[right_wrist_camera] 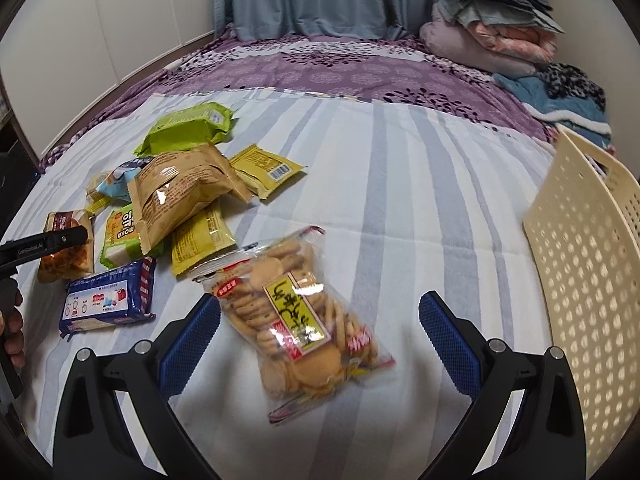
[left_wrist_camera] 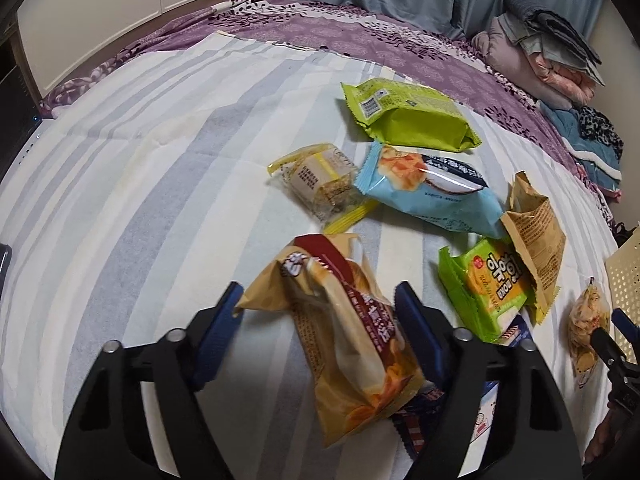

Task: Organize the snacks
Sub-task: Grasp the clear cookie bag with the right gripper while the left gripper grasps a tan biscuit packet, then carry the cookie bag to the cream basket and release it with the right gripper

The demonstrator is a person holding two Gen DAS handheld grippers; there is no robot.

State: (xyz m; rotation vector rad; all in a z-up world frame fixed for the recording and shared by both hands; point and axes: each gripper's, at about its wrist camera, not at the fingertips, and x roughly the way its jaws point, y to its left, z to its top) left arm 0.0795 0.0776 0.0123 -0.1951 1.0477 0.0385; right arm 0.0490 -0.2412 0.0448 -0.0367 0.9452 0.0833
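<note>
Several snack packs lie on a striped cloth (left_wrist_camera: 160, 168) on a bed. My left gripper (left_wrist_camera: 320, 304) has its jaws wide around a tan and red snack bag (left_wrist_camera: 352, 336), not closed on it; the bag also shows in the right wrist view (right_wrist_camera: 66, 248). My right gripper (right_wrist_camera: 320, 312) is open over a clear bag of round biscuits (right_wrist_camera: 304, 316), which also shows in the left wrist view (left_wrist_camera: 586, 332). Nearby lie a lime-green pack (left_wrist_camera: 408, 116), a light-blue pack (left_wrist_camera: 432, 196), a brown bag (right_wrist_camera: 180, 196) and a dark-blue pack (right_wrist_camera: 108, 300).
A cream perforated plastic basket (right_wrist_camera: 592, 280) stands at the right edge of the cloth. Folded blankets (right_wrist_camera: 496, 28) and clothes are piled at the far right of the purple bedspread (right_wrist_camera: 320, 68). Curtains hang behind the bed.
</note>
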